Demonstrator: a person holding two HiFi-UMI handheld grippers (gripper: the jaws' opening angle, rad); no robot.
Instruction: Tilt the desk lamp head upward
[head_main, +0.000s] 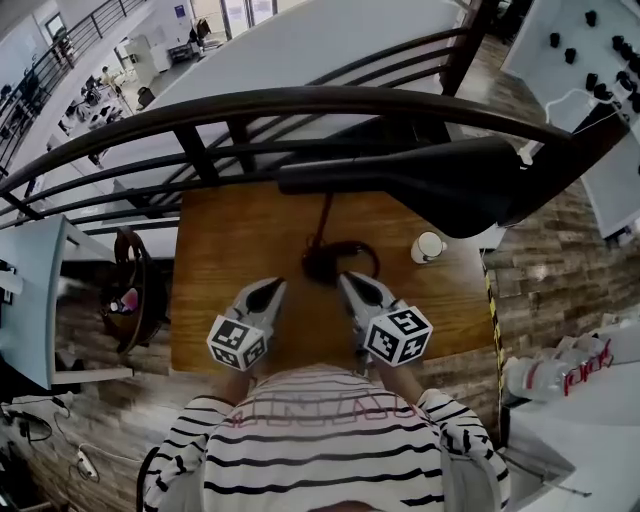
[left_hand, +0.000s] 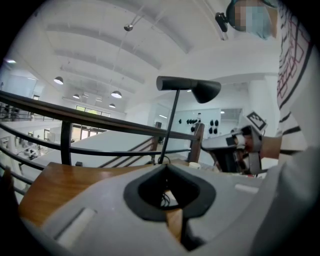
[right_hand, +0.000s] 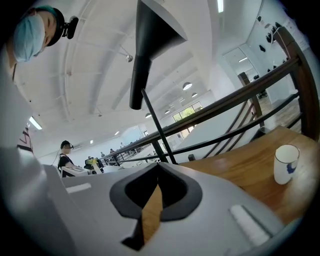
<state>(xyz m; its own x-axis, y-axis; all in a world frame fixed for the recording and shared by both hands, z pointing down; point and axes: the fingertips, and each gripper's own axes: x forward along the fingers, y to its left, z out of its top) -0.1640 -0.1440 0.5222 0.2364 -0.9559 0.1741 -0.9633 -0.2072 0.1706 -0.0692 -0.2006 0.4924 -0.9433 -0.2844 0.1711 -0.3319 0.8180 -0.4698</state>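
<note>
Pointing forward over a wooden surface (head_main: 215, 250), the left claw (head_main: 276, 286) and right claw (head_main: 344, 279) sit side by side. Each has its jaws pressed fully together with nothing caught between them. Both are held close in front of a person in a striped top (head_main: 320, 450), the tips angled slightly toward one another.

The desk lamp (head_main: 330, 225) stands clear of both claws. Its round black base (head_main: 322, 265) rests on the wood just ahead of the two tips, roughly between them and a shade nearer the right claw, with a dark cable looping beside it. From there the thin stem (head_main: 323, 218) rises ahead of the claws to the long black lamp head (head_main: 400, 175). The head hangs high above and beyond them, roughly level, and stretches out past the right claw's outer side. In the left gripper view the head shows up and ahead, slightly right of the closed tips. In the right gripper view it looms overhead, a little left of the tips.

A white cup (head_main: 428, 246) with a blue mark stands on the surface ahead and to the right of the right claw, well apart from it. A dark curved railing (head_main: 250, 102) runs across beyond the far edge of the surface, past both claws and the lamp.
</note>
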